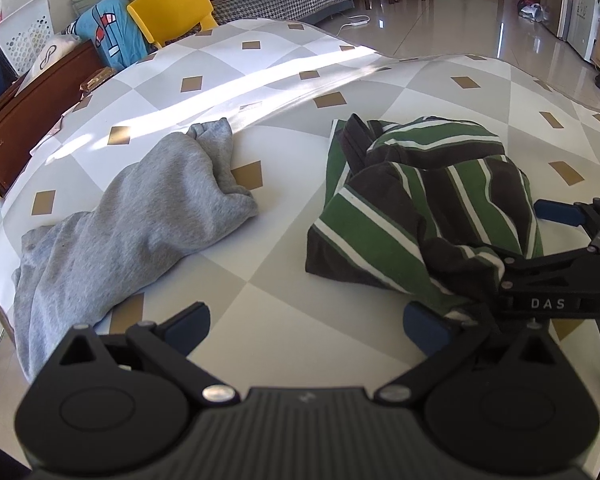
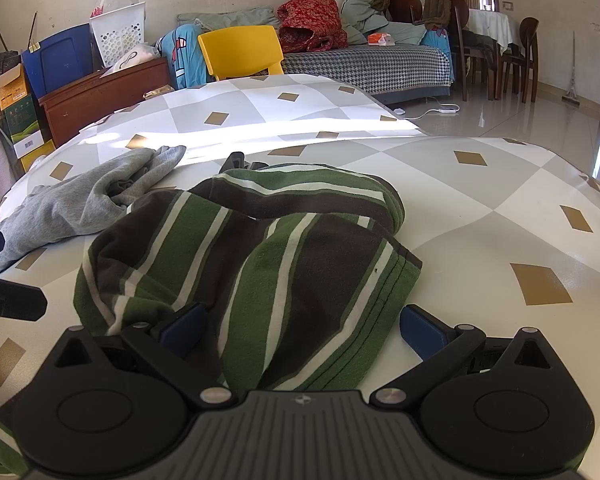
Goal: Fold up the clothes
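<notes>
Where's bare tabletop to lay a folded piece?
Free: the strip between the grey sweatshirt and the striped green shirt, the sunlit far tablecloth toward the yellow chair, and right of the shirt. Crowded: both garments.

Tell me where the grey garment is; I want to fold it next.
The grey garment lies crumpled on the table's left side, apart from the striped shirt to its right.

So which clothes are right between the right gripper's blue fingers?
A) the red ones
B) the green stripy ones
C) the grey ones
B: the green stripy garment lies between the open fingers of the right gripper, while the grey garment lies farther off to the left.
</notes>
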The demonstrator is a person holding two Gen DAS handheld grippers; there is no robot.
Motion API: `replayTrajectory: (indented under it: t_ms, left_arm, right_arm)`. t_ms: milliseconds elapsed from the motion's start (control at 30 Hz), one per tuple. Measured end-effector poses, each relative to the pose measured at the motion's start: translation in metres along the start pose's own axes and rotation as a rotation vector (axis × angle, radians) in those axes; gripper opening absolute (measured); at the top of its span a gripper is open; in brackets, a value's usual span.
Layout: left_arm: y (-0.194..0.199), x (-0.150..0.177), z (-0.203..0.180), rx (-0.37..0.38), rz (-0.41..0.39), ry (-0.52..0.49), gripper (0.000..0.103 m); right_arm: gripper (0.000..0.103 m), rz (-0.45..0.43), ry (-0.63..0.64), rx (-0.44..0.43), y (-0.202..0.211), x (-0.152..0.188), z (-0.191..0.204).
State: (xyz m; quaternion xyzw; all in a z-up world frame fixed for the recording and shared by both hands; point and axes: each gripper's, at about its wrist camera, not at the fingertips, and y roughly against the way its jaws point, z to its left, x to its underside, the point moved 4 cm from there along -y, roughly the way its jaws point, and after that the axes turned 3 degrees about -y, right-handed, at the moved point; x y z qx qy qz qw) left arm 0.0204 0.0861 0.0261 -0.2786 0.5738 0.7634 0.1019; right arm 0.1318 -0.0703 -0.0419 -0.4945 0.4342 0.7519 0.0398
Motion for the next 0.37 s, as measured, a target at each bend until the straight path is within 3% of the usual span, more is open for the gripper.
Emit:
replayTrajectory:
  t_ms: [367]
  left_arm:
    - [0.0066,0.0043,0.0013,0.014,-0.020,-0.003,0.103]
  right_arm:
    - [0.103,0.000,0.000,0.000,0.0003,0.0002,-0.0003]
